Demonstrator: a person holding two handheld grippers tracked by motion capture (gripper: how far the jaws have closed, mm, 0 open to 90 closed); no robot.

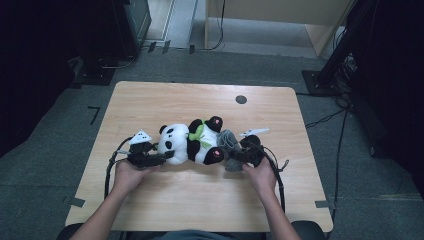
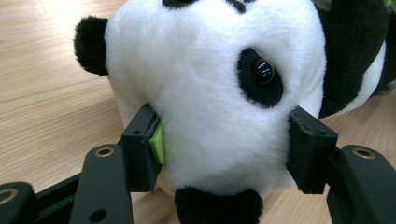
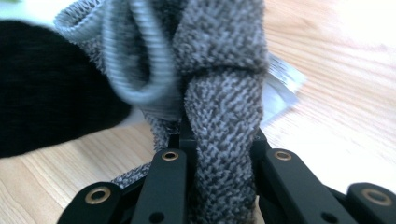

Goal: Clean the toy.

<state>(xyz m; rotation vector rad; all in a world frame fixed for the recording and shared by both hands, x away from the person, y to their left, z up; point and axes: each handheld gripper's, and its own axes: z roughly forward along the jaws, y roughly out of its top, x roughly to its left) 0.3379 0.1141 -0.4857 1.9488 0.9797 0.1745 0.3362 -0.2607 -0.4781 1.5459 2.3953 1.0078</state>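
Note:
A black and white plush panda (image 1: pixel 192 142) with a green scarf lies on its side mid-table, head to the left. My left gripper (image 1: pixel 164 158) is shut on the panda's head (image 2: pixel 210 93), one jaw on each side pressing into the white fur, and its green pad (image 2: pixel 158 142) shows. My right gripper (image 1: pixel 239 156) is shut on a grey knitted cloth (image 1: pixel 228 140) at the panda's feet. In the right gripper view the cloth (image 3: pixel 224 107) bunches up between the jaws, next to a black plush leg (image 3: pixel 46 88).
The wooden table (image 1: pixel 200 100) has a small dark round hole (image 1: pixel 241 99) near its far edge. A white tag (image 3: pixel 280 88) hangs from the cloth. Dark equipment and cables stand on the floor around the table.

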